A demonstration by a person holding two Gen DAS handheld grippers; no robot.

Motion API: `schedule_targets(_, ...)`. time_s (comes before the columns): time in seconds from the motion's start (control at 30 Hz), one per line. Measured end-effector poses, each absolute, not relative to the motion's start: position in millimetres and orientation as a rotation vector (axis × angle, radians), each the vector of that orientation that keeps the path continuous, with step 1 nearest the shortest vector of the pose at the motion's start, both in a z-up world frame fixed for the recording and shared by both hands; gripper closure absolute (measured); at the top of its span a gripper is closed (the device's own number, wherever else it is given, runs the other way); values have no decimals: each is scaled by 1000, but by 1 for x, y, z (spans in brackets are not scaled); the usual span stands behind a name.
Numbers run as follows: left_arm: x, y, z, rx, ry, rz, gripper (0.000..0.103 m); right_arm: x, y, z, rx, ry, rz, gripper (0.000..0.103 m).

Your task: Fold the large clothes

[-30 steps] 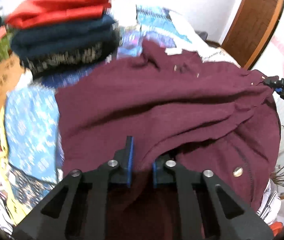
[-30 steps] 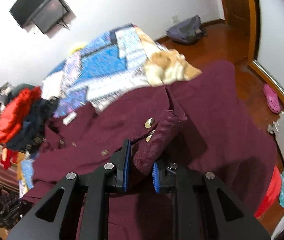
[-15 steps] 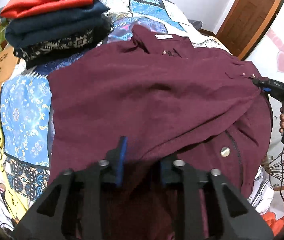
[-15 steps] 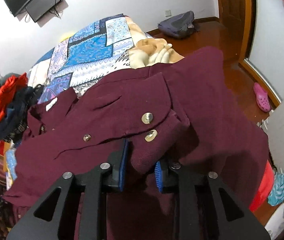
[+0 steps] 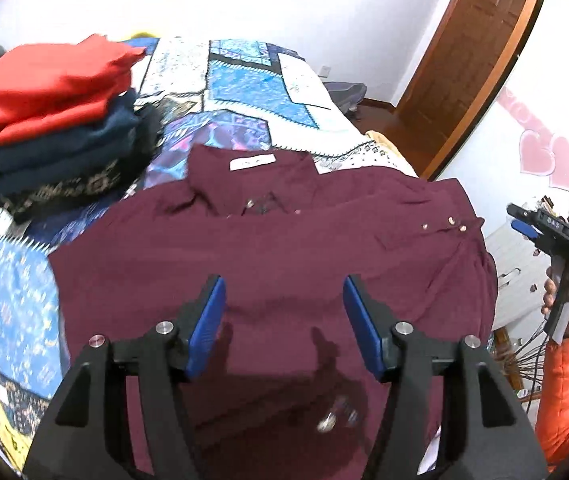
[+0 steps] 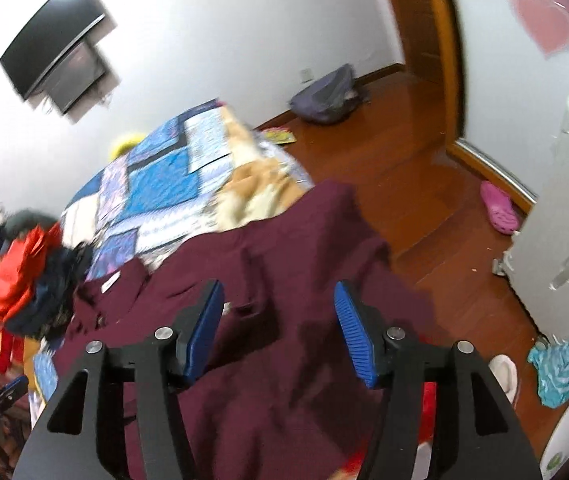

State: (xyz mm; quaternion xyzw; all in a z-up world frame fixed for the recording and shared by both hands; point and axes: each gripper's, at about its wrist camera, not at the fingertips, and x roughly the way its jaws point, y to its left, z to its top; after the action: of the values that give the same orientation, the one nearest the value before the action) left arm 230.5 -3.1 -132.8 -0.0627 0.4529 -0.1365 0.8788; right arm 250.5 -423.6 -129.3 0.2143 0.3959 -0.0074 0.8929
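A large maroon buttoned garment [image 5: 284, 248] lies spread over the near end of the bed, collar and white label [image 5: 251, 162] toward the far side. My left gripper [image 5: 284, 320] hovers above its near part with jaws opening and nothing between the blue pads [image 5: 206, 324]. In the right wrist view the same garment [image 6: 284, 272] drapes over the bed's corner. My right gripper [image 6: 278, 328] is above it, jaws opening and nothing held. The right gripper [image 5: 524, 224] also shows at the far right of the left wrist view, in a hand with an orange sleeve.
A stack of folded clothes [image 5: 52, 120], red on top of navy, sits at the bed's left. A patchwork quilt [image 5: 252, 80] covers the bed. Wooden floor [image 6: 424, 184] holds a grey bag [image 6: 324, 96] and a pink slipper [image 6: 498, 208]. A white cabinet [image 6: 564, 220] stands right.
Both grippers let go of the maroon fabric, opened wide and pulled back and up from it. The garment now lies flat on the bed.
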Motion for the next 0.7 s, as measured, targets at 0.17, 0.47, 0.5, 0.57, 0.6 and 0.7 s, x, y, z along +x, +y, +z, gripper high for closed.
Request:
schedule_targets(0.17,258,-21,-150,-149,996,-272,42,254,-463,-159,547,874,-85,49)
schedule_targets(0.47,276,-25,-201,-198,1125,-218,42,271,-491,-249,787,1061,-105,48)
schedule_targets(0.5,276,-25,-203,-195,1129,-213,42,272,-493,-255,824,1044,-103,46)
schedule_targets(0.57,275,-23,-208,-189,1137,-202,42,275,-498,-259,877,1026,-105,46)
schedule_targets(0.6,274,-22,-209,-188,1138,-198,42,279,-501,-262,904,1023,-99,46)
schedule_targets(0.7,271,-20,-210,-177,1134,-187,42,288,-503,-264,918,1019,-102,56)
